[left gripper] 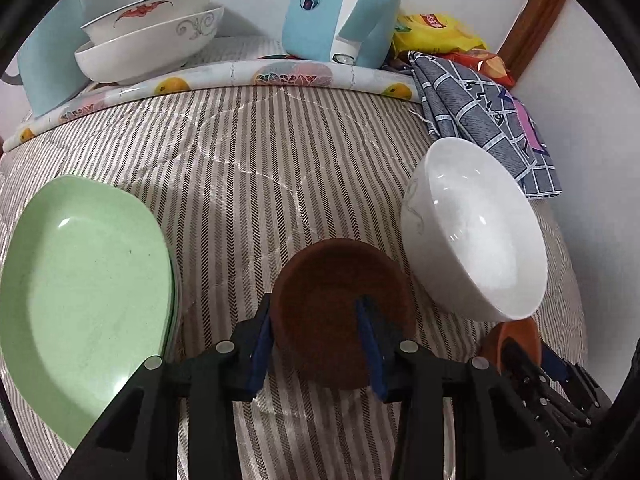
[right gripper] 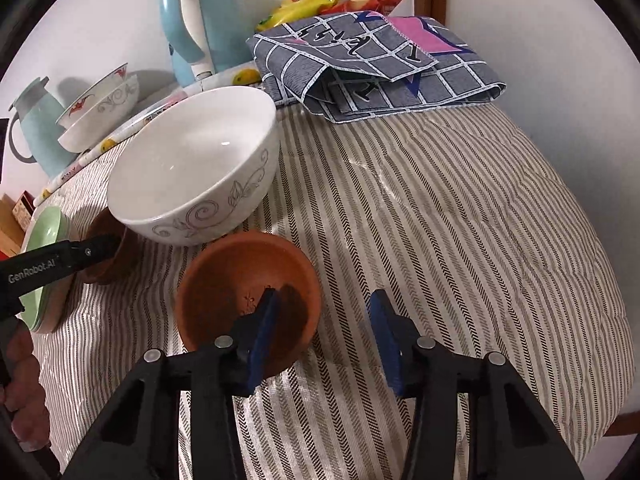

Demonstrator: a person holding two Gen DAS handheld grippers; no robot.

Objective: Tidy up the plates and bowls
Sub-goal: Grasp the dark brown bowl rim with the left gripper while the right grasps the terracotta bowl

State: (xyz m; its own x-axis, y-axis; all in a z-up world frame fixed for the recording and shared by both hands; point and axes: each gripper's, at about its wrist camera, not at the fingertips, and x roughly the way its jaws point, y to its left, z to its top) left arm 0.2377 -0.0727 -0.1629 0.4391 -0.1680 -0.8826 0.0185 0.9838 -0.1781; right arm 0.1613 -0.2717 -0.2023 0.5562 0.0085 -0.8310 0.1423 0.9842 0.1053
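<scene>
A dark brown bowl (left gripper: 340, 312) sits on the striped cloth between the fingers of my left gripper (left gripper: 318, 354), which is open; the left finger is outside its rim and the right finger inside. A large white bowl (left gripper: 476, 232) stands to its right. Green plates (left gripper: 84, 296) lie stacked at the left. My right gripper (right gripper: 324, 340) is open, with its left finger inside an orange-brown bowl (right gripper: 248, 292) and its right finger outside on the cloth. The white bowl (right gripper: 196, 164) stands just behind it.
Two patterned white bowls (left gripper: 152, 36) are stacked at the back left next to a light blue jug (left gripper: 48, 60). A blue kettle (left gripper: 340, 8), snack bags (left gripper: 436, 28) and a folded grey checked cloth (right gripper: 372, 64) lie at the back right.
</scene>
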